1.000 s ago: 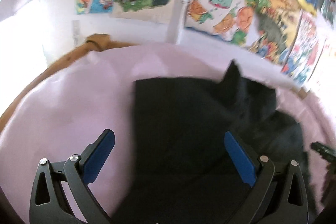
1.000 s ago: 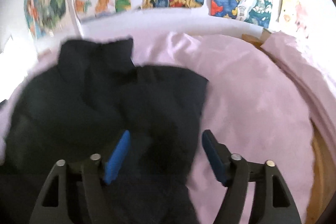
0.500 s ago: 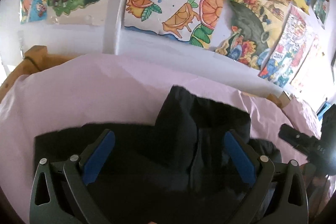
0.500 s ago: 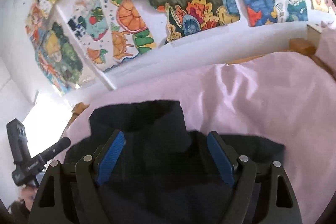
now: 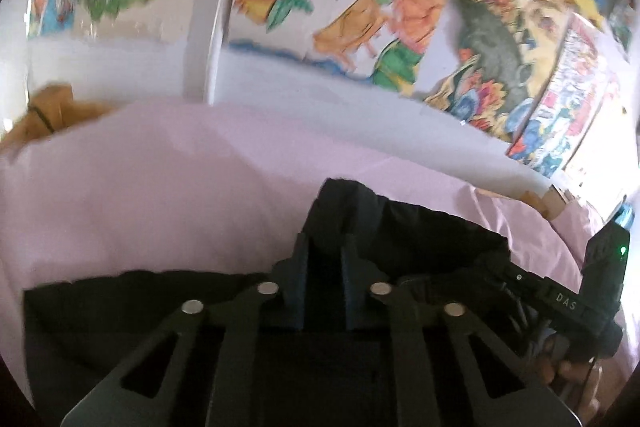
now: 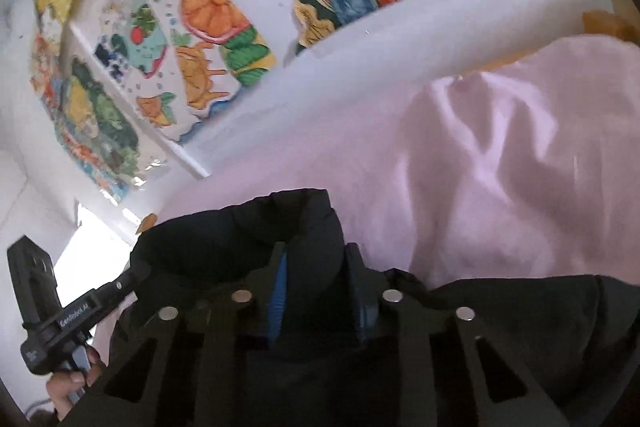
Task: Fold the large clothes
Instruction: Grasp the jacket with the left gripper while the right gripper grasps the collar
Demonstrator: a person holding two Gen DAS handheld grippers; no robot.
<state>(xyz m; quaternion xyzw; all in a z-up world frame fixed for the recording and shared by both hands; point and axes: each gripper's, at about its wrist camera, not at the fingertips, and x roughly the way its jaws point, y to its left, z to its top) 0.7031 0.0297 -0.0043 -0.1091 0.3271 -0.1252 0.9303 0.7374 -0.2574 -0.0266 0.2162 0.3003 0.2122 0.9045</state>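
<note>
The black garment [image 5: 420,227] on the pink sheet [image 5: 160,195] is being clenched by the closing left gripper [image 5: 324,247] and right gripper [image 6: 316,259]

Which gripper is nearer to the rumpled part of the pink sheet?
Right. The right gripper, jaws closing on the black jacket collar, sits just beside the rumpled pink sheet. The left gripper, jaws also closing on fabric, is at the collar's far end.

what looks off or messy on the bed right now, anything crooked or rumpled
Nothing is spilled or damaged. The black garment is bunched into a raised ridge rather than lying flat, with both grippers closing on it: left gripper, right gripper. The pink sheet is creased to the right in the right wrist view.
</note>
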